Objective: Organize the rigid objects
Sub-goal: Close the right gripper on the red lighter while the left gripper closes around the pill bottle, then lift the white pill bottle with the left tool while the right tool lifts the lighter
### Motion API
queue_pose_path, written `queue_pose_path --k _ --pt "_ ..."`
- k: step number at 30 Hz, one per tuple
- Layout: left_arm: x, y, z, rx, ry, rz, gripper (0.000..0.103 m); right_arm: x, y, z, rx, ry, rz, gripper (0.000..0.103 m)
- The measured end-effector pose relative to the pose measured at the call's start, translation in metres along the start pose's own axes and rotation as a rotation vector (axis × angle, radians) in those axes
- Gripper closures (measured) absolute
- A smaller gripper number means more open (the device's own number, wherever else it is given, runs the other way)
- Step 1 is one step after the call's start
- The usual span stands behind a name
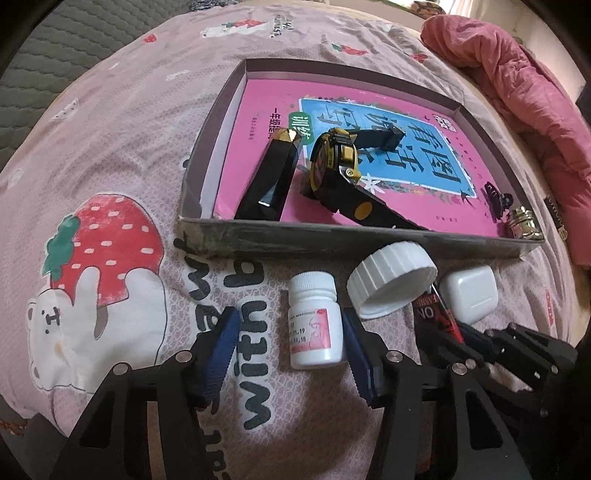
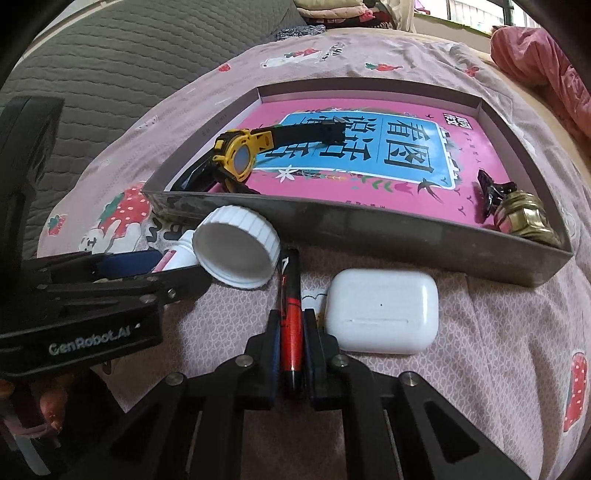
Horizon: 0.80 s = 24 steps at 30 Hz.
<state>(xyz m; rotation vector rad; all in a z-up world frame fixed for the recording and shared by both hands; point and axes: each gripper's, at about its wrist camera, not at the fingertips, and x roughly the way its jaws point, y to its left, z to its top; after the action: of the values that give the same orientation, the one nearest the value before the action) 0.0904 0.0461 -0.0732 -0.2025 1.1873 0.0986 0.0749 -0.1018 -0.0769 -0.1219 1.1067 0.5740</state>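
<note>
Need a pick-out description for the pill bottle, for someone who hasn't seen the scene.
Start at the shallow box holding the pink book on the strawberry bedsheet. Outside its near wall lie four loose items; the pill bottle is leftmost, between the left gripper's blue fingers. It alone carries a pink-printed label; the white cap beside it is plain.

**Around the bed**

A pink bedsheet [image 1: 122, 122] printed with strawberries, white bears and dark lettering covers the bed. Along its far left edge lies a grey quilted cover [image 2: 122, 48]. A crumpled pink padded garment [image 1: 517, 81] is heaped at the bed's far right corner. Beyond the far edge, folded clothes [image 2: 343, 11] are piled by a bright window [image 2: 469, 14].
</note>
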Motion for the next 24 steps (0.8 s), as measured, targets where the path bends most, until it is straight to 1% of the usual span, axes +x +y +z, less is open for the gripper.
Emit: queue_pose_path --k 5,7,9,13,17,20,22,24 --pt "0.004 -0.001 0.0 0.011 -0.006 0.019 0.056 -0.003 0.0 -0.002 0.003 -0.012 0.0 0.092" --pt "0.005 0.0 0.0 0.016 -0.014 0.029 0.069 -0.005 0.002 -0.005 -0.011 -0.022 -0.009 0.092" --pt "0.005 0.002 0.0 0.014 -0.016 0.028 0.072 -0.007 0.003 -0.007 -0.013 -0.024 -0.008 0.092" --pt "0.001 0.007 -0.003 0.005 -0.024 0.003 0.075 -0.01 0.003 -0.009 -0.007 -0.025 -0.005 0.092" --pt "-0.005 0.013 -0.007 -0.001 -0.027 -0.044 0.076 -0.014 0.009 -0.012 -0.05 -0.03 -0.035 0.092" --pt "-0.008 0.02 -0.008 -0.035 -0.022 -0.085 0.076 -0.017 0.009 -0.015 -0.054 -0.034 -0.035 0.092" --pt "-0.01 0.023 -0.011 -0.046 -0.017 -0.097 0.076 -0.019 0.008 -0.016 -0.054 -0.036 -0.037 0.092" --pt "-0.013 0.022 -0.012 -0.049 -0.012 -0.109 0.076 -0.021 0.009 -0.016 -0.072 -0.043 -0.057 0.092"
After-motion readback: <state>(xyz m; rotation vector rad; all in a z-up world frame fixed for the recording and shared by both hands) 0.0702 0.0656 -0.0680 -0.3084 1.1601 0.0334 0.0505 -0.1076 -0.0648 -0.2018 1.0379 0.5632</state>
